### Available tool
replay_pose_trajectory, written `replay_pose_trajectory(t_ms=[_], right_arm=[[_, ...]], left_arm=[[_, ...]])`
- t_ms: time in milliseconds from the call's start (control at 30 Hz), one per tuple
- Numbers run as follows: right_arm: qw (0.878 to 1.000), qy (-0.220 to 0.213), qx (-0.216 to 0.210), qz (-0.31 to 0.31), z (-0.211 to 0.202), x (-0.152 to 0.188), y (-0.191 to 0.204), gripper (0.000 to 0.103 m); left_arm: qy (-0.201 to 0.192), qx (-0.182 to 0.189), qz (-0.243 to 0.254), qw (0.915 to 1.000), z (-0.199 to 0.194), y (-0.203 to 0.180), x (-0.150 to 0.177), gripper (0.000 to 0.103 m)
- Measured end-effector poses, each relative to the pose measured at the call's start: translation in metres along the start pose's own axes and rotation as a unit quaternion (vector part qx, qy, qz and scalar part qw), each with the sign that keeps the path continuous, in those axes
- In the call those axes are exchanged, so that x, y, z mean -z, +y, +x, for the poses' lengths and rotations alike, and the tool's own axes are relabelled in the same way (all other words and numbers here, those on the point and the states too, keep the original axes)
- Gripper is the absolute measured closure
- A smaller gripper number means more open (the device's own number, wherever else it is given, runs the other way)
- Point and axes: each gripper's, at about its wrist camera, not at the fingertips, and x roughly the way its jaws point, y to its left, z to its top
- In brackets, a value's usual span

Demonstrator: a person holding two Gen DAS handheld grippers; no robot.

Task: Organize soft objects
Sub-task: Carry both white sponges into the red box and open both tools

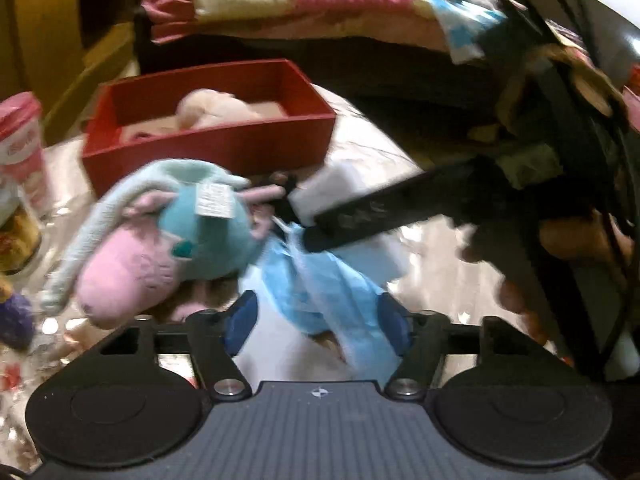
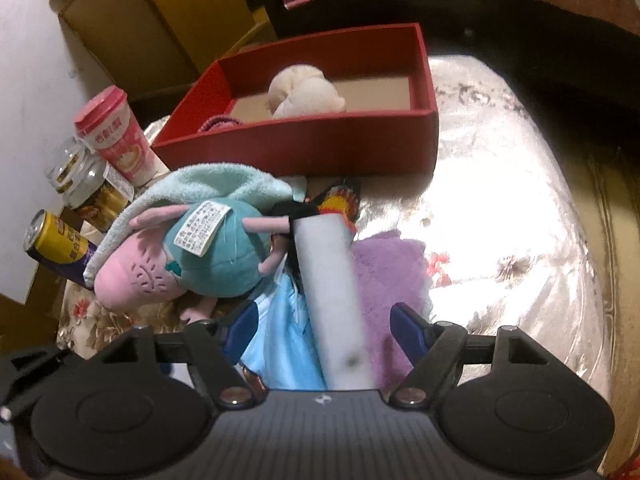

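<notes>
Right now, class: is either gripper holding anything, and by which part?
Nothing is held. The left gripper and right gripper both stand open; the blue cloth and white foam block lie loose between their fingers.

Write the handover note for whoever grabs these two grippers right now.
Left gripper: open, blue cloth lying between its fingers, not pinched.
Right gripper: open, hovering over the white foam block, which lies on the blue cloth and a purple fuzzy cloth.
Red box: at the back of the table, holding a cream plush and something pink at its left end.
Outside the box: pink pig plush in a teal dress with a light-green towel over it, plus the foam and both cloths.
Left to do: move these into the box.
</notes>
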Motion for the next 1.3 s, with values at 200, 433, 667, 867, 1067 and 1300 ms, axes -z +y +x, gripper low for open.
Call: replay_pose_trajectory(t_ms=[200, 433, 667, 867, 1067, 1300], right_arm=[[1.0, 0.004, 0.011, 0.004, 0.003, -0.001, -0.005, 0.058], [0.999, 0.019, 0.027, -0.012, 0.013, 0.0, -0.003, 0.059], [0.999, 0.023, 0.028, -0.019, 0.014, 0.001, -0.005, 0.067], [0.999, 0.026, 0.018, -0.024, 0.012, 0.0, -0.006, 0.094], [1.0, 0.018, -0.003, -0.02, 0.0, -0.003, -0.006, 0.103], [0.999, 0.012, 0.027, -0.039, -0.005, -0.001, -0.004, 0.1]], left_arm=[[0.072, -0.032, -0.156, 0.9846, 0.029, 0.041, 0.014, 0.064], [0.078, -0.052, -0.196, 0.9762, 0.055, 0.029, 0.019, 0.035], [0.068, -0.075, -0.196, 0.9754, 0.073, 0.02, 0.009, 0.048], [0.089, -0.07, -0.208, 0.9715, 0.073, 0.031, 0.015, 0.085], [0.068, -0.064, -0.2, 0.9753, 0.046, 0.039, 0.017, 0.085], [0.05, -0.055, -0.187, 0.9796, 0.03, 0.038, 0.014, 0.085]])
